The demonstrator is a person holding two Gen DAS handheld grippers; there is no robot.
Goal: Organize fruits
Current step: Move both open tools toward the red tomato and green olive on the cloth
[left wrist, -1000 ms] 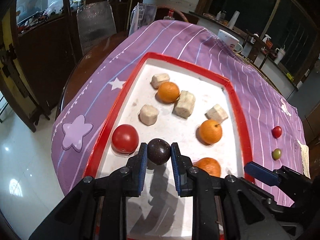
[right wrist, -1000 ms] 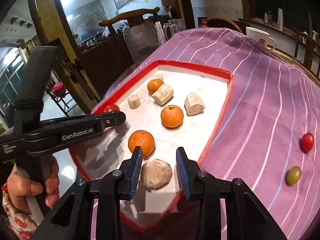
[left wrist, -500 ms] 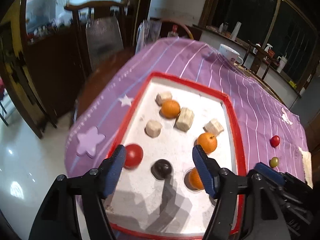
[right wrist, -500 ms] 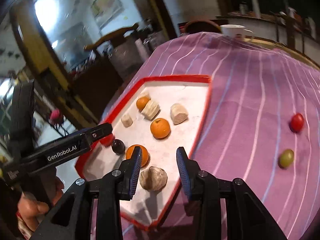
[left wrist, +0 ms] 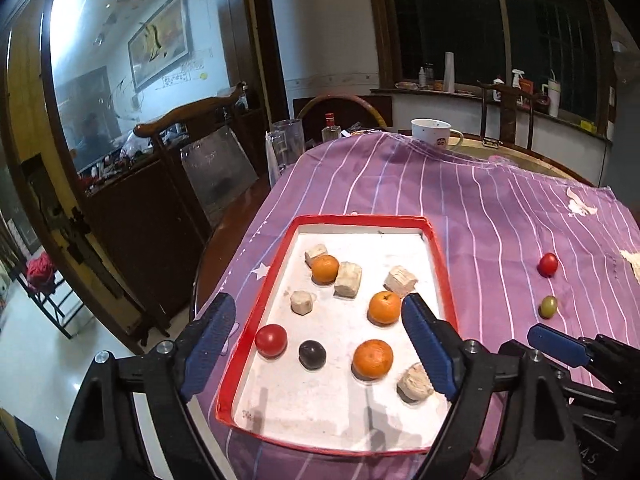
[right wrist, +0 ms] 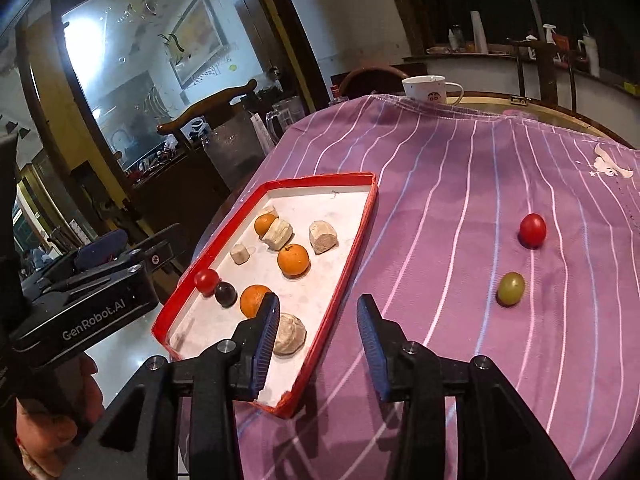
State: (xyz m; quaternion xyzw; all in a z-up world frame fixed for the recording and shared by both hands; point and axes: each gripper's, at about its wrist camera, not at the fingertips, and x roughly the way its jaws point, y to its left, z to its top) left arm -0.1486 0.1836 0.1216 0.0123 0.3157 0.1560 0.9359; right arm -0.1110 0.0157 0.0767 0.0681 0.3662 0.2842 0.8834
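Red tray (right wrist: 352, 256) is filling; both my jaws gape empty, so next probably the green fruit (right wrist: 511, 289) on the bench.

Tablecloth (left wrist: 472, 208): striped purple cloth, matt. Tray (left wrist: 256, 320): glossy red rim, matt white floor, probably cardboard. Oranges (left wrist: 373, 359) dimpled, tomato (left wrist: 271, 340) glossy and smooth. Pale chunks (left wrist: 348, 279) rough, fibrous. Mug (right wrist: 425, 89) glazed ceramic.
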